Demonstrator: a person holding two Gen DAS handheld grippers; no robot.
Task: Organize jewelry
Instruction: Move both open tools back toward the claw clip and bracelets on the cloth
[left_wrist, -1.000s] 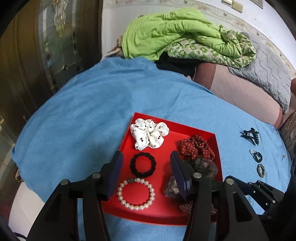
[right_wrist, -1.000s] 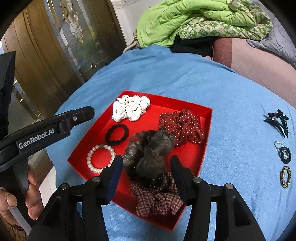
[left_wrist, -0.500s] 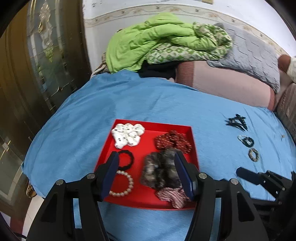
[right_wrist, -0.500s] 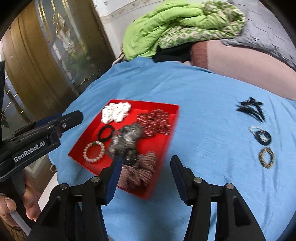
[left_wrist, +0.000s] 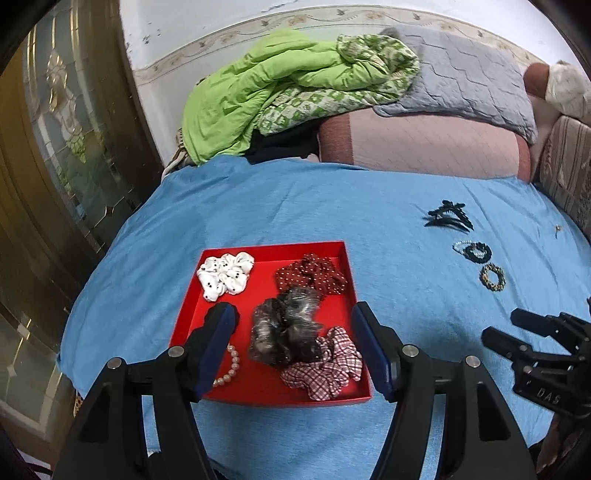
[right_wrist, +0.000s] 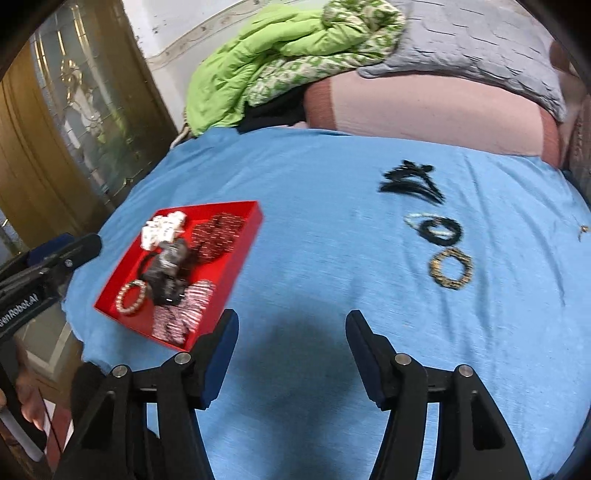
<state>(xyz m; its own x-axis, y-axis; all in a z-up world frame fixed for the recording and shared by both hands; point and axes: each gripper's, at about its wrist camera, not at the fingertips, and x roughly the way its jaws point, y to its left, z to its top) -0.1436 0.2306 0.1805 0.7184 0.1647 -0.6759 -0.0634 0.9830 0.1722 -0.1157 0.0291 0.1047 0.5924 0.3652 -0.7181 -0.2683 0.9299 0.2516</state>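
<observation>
Covering the bed, a blue blanket (left_wrist: 258, 206) carries a red tray (left_wrist: 258, 387) near its left edge (scrunchies and a pearl bracelet (left_wrist: 231, 369) inside). Near the right edge lie a black clip (right_wrist: 410, 182), a black band (right_wrist: 441, 230) and a gold band (right_wrist: 451, 267), each apart. Left gripper (left_wrist: 295, 343) hangs spread over the tray; right gripper (right_wrist: 291, 354), spread and empty, hangs over bare blanket.

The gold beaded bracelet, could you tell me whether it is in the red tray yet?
Not yet: the gold beaded bracelet lies on the blue cloth, apart from the red tray.
</observation>
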